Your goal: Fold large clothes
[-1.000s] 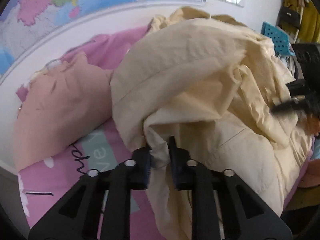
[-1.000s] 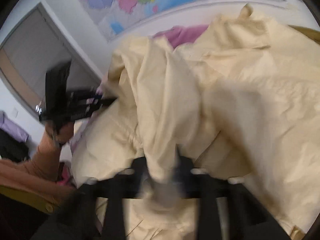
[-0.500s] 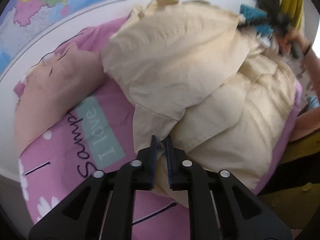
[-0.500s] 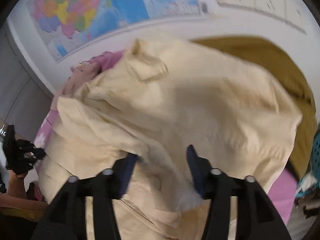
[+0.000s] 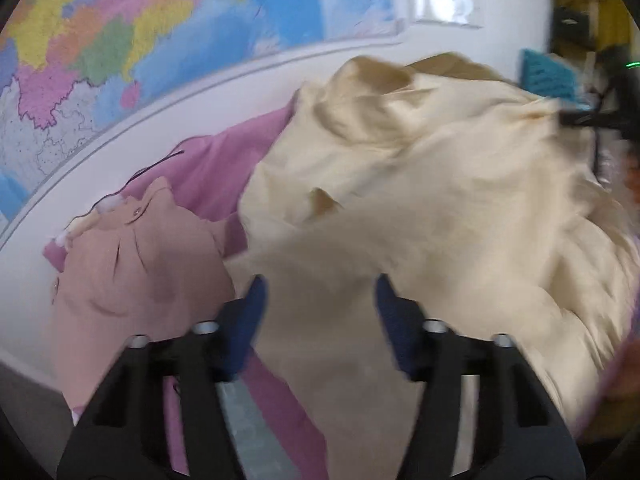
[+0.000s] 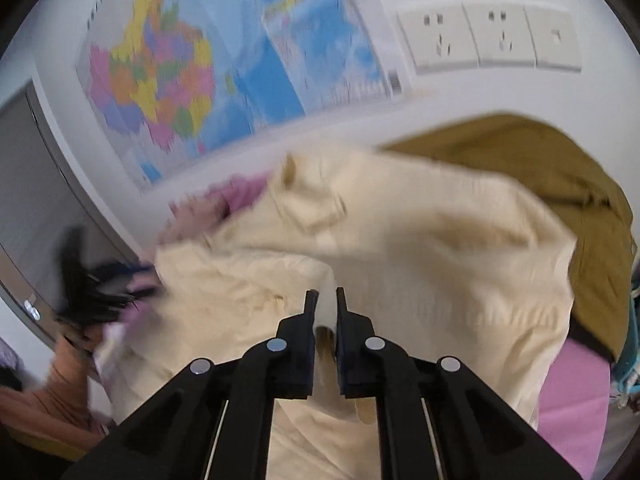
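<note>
— How does the garment look?
— A cream garment (image 5: 420, 208), large and rumpled, heaped in soft folds on the pink bedsheet (image 5: 212, 168) below the wall map (image 5: 120, 40); a patch pocket (image 6: 316, 208) shows on top; its near edges are blurred.
— And the grippers?
— The left gripper (image 5: 320, 300) has its jaws spread wide, gripping nothing; the right gripper (image 6: 323, 308) is pinched narrowly on a fold of the cream cloth.

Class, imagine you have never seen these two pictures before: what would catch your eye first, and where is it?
A big cream garment billows across the middle of both views, over a pink bedsheet. A bright multicoloured wall map fills the wall behind. In front, the right gripper has its jaws pinched on a cream fold, while the left gripper spreads its jaws wide.
</note>
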Demonstrator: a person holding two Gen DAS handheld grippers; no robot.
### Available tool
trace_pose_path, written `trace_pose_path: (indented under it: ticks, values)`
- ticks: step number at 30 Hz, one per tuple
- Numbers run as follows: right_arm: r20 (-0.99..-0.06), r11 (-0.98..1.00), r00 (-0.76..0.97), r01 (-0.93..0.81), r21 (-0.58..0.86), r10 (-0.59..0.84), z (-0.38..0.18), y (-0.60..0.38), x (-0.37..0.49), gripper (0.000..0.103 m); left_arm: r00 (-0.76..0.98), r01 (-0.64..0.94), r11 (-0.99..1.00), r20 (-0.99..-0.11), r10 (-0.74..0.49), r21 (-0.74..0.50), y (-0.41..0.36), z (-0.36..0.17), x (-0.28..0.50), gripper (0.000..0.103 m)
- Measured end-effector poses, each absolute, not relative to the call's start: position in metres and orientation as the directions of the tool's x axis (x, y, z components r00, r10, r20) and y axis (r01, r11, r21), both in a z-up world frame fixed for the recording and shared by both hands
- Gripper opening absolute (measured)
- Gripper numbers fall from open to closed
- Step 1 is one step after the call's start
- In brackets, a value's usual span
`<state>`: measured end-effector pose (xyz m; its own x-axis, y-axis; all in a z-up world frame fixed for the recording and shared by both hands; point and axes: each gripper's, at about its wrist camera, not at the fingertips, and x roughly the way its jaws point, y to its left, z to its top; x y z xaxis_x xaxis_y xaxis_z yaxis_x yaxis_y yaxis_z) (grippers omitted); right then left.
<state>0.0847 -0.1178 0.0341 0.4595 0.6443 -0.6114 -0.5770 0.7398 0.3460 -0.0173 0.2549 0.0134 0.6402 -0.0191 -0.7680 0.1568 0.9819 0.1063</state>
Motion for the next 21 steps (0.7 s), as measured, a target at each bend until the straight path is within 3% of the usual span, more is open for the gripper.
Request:
trace_pose_path:
  ticks: [4,6,9,15,21]
  values:
    - [-0.58,0.765,0.517,-0.545,0.344,0.629,0.057,-0.124,0.111,0.006,0.685,0.06,0.99,-0.727,0.049,0.124,0.256,0.024,0.013,0.05]
    - [-0.613,0.793,0.521,-0.509,0.335,0.593,0.051,-0.125,0.129,0.005,0.691,0.007,0.99,-0.716,0.098,0.142,0.254,0.025,0.024,0.05]
    - [-0.697,0.845,0.509,-0.455,0.282,0.506,0.024,-0.129,0.143,0.005,0.684,0.017,0.993,-0.726,0.076,0.12,0.252,0.021,0.026,0.051]
    - [-0.744,0.856,0.455,-0.41,0.313,0.49,-0.019,-0.138,0.147,0.005,0.695,0.124,0.992,-0.716,-0.06,0.038,0.25,0.019,-0.004,0.071]
    - [-0.694,0.85,0.506,-0.414,0.327,0.513,0.0,-0.145,0.14,0.004,0.633,0.133,0.97,-0.771,0.074,0.202,0.223,-0.015,0.016,0.075]
